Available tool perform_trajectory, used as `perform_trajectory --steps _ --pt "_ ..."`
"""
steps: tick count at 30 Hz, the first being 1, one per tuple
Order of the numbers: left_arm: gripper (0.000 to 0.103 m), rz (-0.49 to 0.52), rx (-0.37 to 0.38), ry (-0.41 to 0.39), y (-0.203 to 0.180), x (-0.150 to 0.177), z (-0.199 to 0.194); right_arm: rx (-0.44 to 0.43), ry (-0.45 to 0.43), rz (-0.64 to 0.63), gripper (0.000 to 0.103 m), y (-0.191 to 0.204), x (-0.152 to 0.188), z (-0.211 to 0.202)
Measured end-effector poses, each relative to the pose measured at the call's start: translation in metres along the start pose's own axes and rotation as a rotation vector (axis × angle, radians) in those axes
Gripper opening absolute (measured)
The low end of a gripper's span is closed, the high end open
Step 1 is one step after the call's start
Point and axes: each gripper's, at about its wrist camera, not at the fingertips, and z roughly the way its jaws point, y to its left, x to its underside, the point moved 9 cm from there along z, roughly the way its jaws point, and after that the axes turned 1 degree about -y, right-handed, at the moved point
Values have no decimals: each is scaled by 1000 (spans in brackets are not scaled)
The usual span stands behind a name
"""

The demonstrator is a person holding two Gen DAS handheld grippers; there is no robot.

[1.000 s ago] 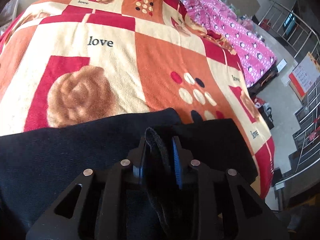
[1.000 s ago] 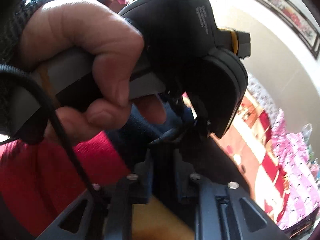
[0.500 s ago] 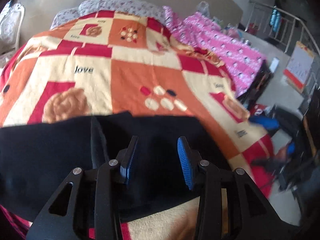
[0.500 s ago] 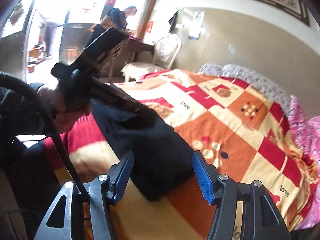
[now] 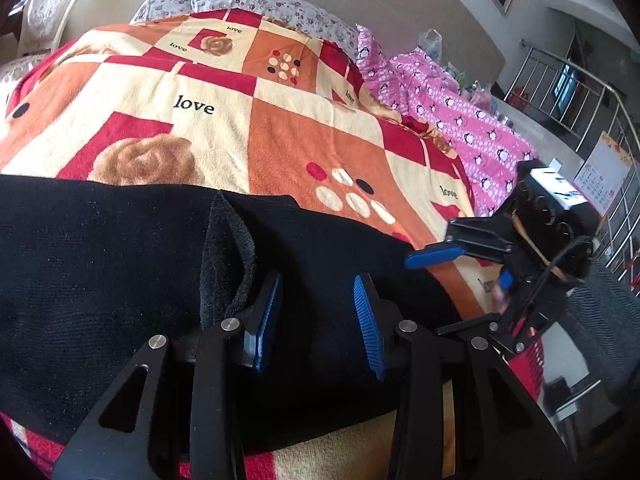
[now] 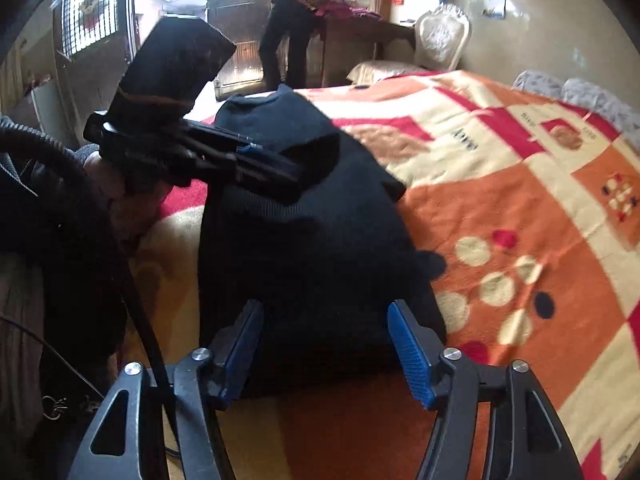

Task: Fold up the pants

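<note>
The black pants (image 5: 120,264) lie folded on the patterned bed blanket (image 5: 320,148), near its front edge. A raised fold of cloth (image 5: 228,252) stands just left of my left gripper (image 5: 316,316), which is open and empty just above the pants. My right gripper (image 6: 324,344) is open and empty over the near end of the pants (image 6: 304,240). The right gripper also shows in the left wrist view (image 5: 472,256), at the right end of the pants. The left gripper also shows in the right wrist view (image 6: 260,164), over the far part.
The orange, red and cream blanket (image 6: 520,200) covers the bed. A pink penguin-print quilt (image 5: 452,116) lies at its far side. A metal railing (image 5: 592,92) stands at the right. A person (image 6: 304,12) bends over a desk by a white chair (image 6: 440,36).
Both grippers have let go of the pants and opened. The pants now lie flat on the blanket, and the right gripper has drawn back to their right end.
</note>
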Motion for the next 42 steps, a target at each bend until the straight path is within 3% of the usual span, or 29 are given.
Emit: perform_trajectory --steps 4,11,15,17,19,21,23,27,28,30,34,37,42 --pt "37 -42 20 -2 7 4 -13 -55 1 43 67 -5 3 6" --pt "37 -59 0 -20 13 18 -35 -54 1 79 67 0 0 7" --pt "37 -61 2 -28 15 22 -40 -22 68 59 67 4 -10 8" --pt "37 -64 6 -30 16 22 -40 14 125 38 67 4 -26 8" --pt "37 -70 11 -34 16 22 -40 81 59 48 67 -1 -58 5" --pt "37 -72 12 -37 16 22 -40 91 -3 75 67 -3 -87 8" --pt "37 -71 12 -40 16 23 -41 116 -13 62 67 -4 -112 28" --pt "37 -69 7 -41 17 23 -41 174 154 40 68 -18 -125 95" --pt "37 -71 10 -41 17 23 -41 194 223 44 78 -23 -118 112" --pt "37 -74 17 -41 17 23 -40 223 204 67 88 -28 -119 117" --pt "37 -93 34 -42 18 23 -42 234 186 131 88 -31 -117 112" --pt "37 -105 41 -44 18 24 -43 265 117 118 74 -20 -131 88" --pt "37 -106 40 -46 18 24 -43 355 -19 174 74 -5 -144 29"
